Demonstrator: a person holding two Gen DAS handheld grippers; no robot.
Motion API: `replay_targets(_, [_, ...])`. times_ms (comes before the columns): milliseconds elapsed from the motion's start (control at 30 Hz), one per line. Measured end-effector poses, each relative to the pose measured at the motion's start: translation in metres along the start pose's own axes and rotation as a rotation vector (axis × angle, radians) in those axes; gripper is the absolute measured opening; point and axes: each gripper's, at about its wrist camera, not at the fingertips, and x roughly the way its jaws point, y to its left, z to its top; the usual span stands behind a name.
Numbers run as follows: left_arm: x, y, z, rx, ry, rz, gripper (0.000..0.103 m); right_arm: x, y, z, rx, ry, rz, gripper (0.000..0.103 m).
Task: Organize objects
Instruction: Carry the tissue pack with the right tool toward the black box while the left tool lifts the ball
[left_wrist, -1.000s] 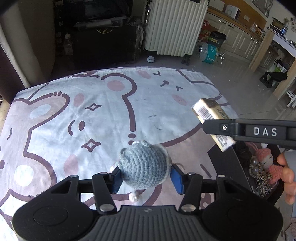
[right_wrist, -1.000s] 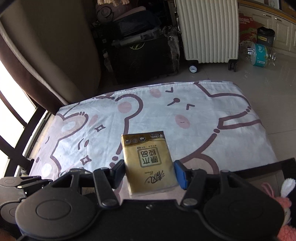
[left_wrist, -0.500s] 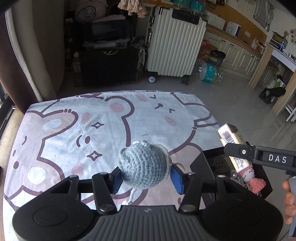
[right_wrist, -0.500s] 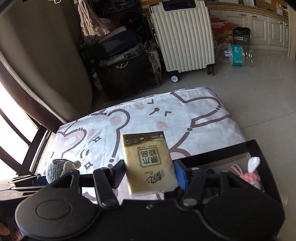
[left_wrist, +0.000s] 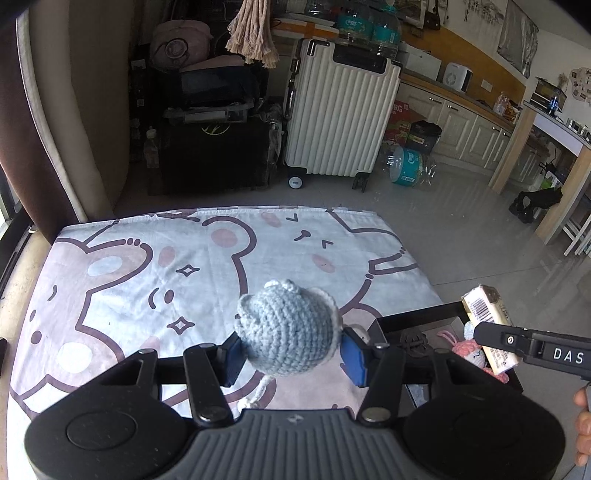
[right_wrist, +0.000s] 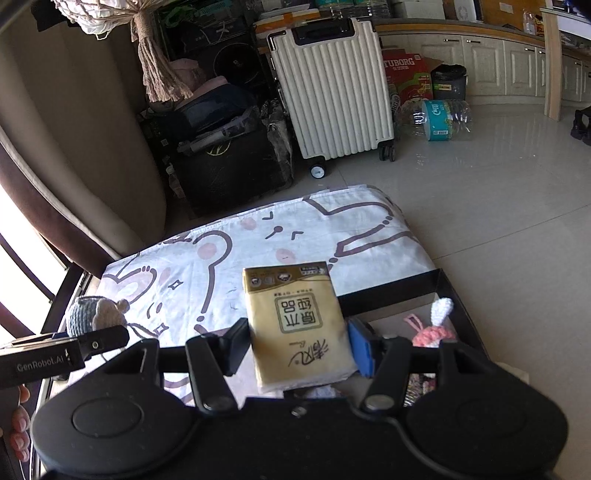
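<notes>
both grippers are gripping: left gripper is pinching a crocheted toy, right gripper a tissue pack whose bulk is hiding most of the black bin.

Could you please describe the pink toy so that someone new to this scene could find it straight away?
Start at the cartoon bear sheet and go to the black box at its right-hand edge. Inside lies the pink toy, a knitted thing with one white ear sticking up, unlike the grey-blue knitted ball held in the left gripper.
</notes>
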Motion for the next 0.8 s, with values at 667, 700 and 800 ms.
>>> replay_targets(667, [0.013, -0.031, -0.002, 0.050, -0.001, -0.056, 0.054, 0.042, -0.052, -0.031, 0.164, 0.192, 0.001, 0.058])
replay_targets(700, [0.014, -0.033, -0.002, 0.049, 0.001, -0.062, 0.054, 0.045, -0.052, -0.033, 0.166, 0.202, 0.007, 0.058])
replay_targets(800, [0.016, -0.039, -0.002, 0.059, 0.003, -0.073, 0.054, 0.054, -0.053, -0.038, 0.161, 0.227, 0.003, 0.058])
